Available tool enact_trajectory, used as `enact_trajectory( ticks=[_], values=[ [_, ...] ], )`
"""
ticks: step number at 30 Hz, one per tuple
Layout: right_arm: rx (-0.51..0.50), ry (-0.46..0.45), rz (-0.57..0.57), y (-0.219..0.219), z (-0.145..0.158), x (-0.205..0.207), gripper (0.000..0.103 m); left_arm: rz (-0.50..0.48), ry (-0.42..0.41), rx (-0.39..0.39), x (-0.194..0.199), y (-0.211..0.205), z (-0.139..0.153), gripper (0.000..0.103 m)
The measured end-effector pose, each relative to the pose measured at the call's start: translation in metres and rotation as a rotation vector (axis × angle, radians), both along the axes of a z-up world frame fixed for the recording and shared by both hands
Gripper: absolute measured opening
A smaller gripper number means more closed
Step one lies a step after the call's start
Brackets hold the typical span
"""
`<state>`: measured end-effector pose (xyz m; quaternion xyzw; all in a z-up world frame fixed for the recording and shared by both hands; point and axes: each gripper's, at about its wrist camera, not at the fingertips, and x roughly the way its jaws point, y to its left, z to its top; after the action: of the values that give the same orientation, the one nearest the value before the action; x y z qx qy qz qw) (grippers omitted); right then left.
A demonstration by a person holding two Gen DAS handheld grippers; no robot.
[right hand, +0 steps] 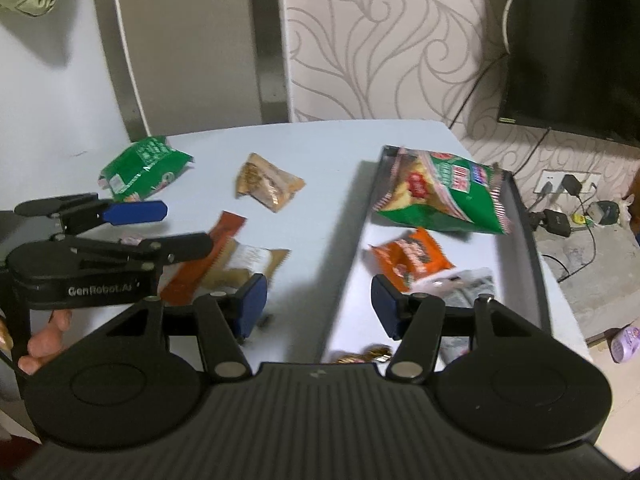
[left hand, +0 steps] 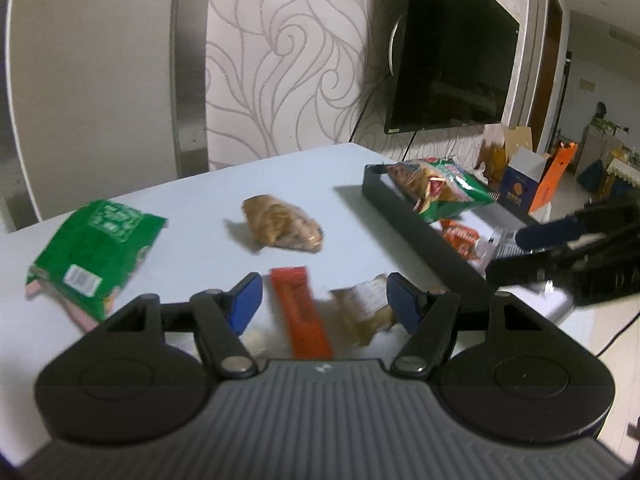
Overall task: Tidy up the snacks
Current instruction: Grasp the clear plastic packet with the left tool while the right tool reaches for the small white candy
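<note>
Both grippers hang over a pale table (right hand: pixel 320 152) strewn with snacks, each with its jaws spread wide and holding nothing. The left gripper (left hand: pixel 322 304) frames an orange bar (left hand: pixel 302 312) and a tan wafer pack (left hand: pixel 366 312) that lie touching each other near the table's front edge; the right gripper (right hand: pixel 320 300) straddles the near wall of the dark tray (right hand: pixel 524 216) on the right. Already in the tray are a big green chip bag (right hand: pixel 444 196), an orange packet (right hand: pixel 412 258), a grey-and-white pack (right hand: pixel 468 286) and some gold-wrapped sweets (right hand: pixel 364 354). Still loose on the table are a green bag (right hand: pixel 144 168) at the far left and a brown pastry packet (right hand: pixel 266 182) in the middle. The step in hand looks like a pick of the orange bar with the left gripper. Done well, that likely means lowering squarely across the bar's narrow width so the fingers land on both long edges, keeping clear of the wafer pack pressed against its right side, and closing gently since the wrapper is slick and flat. The bare tray floor between the orange packet and the sweets looks like room to set it down.
</note>
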<state>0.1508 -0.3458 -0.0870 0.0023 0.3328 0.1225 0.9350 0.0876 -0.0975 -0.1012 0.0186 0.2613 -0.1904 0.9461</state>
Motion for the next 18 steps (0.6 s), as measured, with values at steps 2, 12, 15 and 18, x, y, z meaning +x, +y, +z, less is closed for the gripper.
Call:
enact_trajectory(
  ticks=[2,12,15,18],
  values=[
    [0.010,-0.001,0.005,0.008,0.002,0.001,0.064,-0.012,-0.014,0.025,-0.003,0.011,-0.003,0.071],
    [0.034,0.024,0.016,0.039,-0.003,-0.001,0.065,-0.017,0.032,0.103,0.008,0.053,-0.028,0.071],
    [0.037,0.030,0.008,0.044,-0.003,-0.004,0.066,-0.019,0.057,0.103,0.017,0.058,-0.035,0.071],
    [0.037,0.035,-0.001,0.046,-0.004,-0.007,0.066,-0.033,0.093,0.071,0.028,0.059,-0.036,0.071]
  ],
)
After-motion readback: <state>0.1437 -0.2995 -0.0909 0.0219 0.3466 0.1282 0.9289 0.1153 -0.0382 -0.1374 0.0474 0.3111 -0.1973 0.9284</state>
